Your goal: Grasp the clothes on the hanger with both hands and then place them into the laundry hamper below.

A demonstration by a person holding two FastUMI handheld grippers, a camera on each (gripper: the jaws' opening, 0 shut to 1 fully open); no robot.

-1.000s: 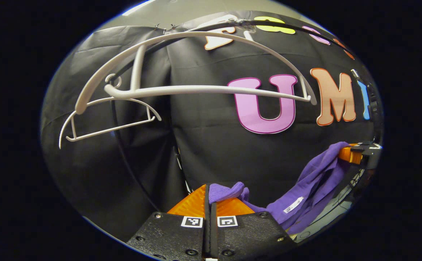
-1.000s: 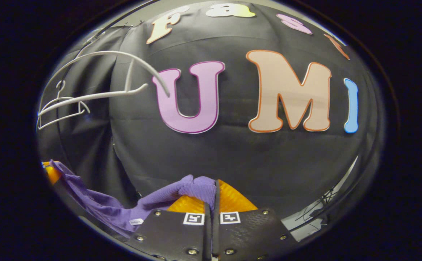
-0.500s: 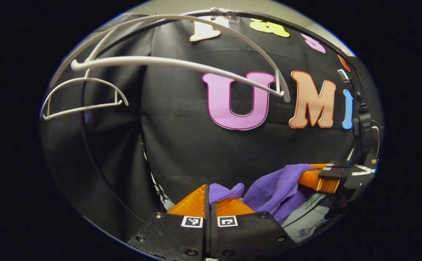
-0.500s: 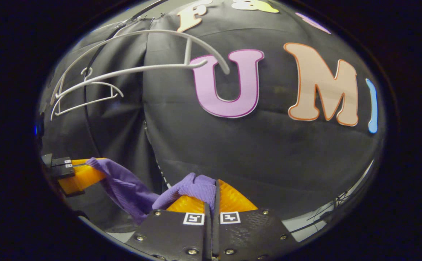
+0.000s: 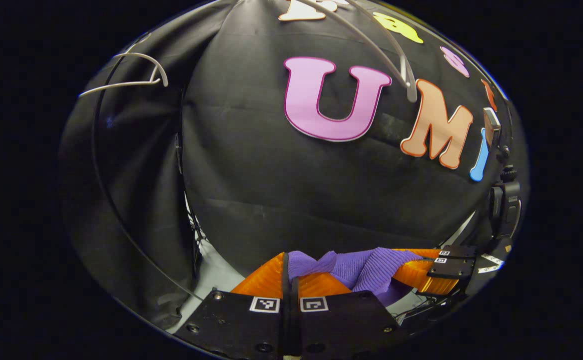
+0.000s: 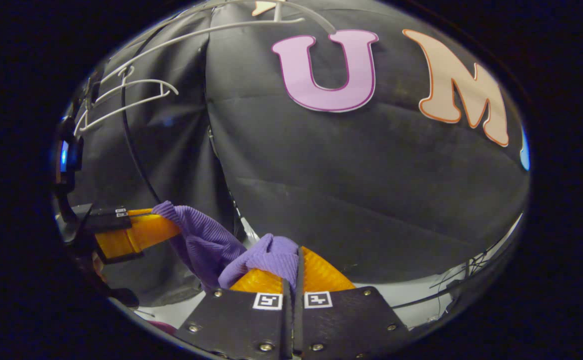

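A purple knitted garment is stretched between both grippers, well below the white hangers. My left gripper is shut on one bunched end of it at the bottom of the left gripper view. My right gripper is shut on the other end in the right gripper view. The right gripper also appears at the lower right of the left gripper view, close by. The left gripper appears at the lower left of the right gripper view, with cloth sagging between the two.
Two bare white hangers hang from a rail at the upper left; one curved hanger arm reaches across the top. A pale floor strip runs along the foot of the wall. Dark cables lie at the lower right.
Both grippers have come down with the garment, so the hangers have risen toward the top of both views. The grippers have drawn closer together and the cloth between them has bunched up.
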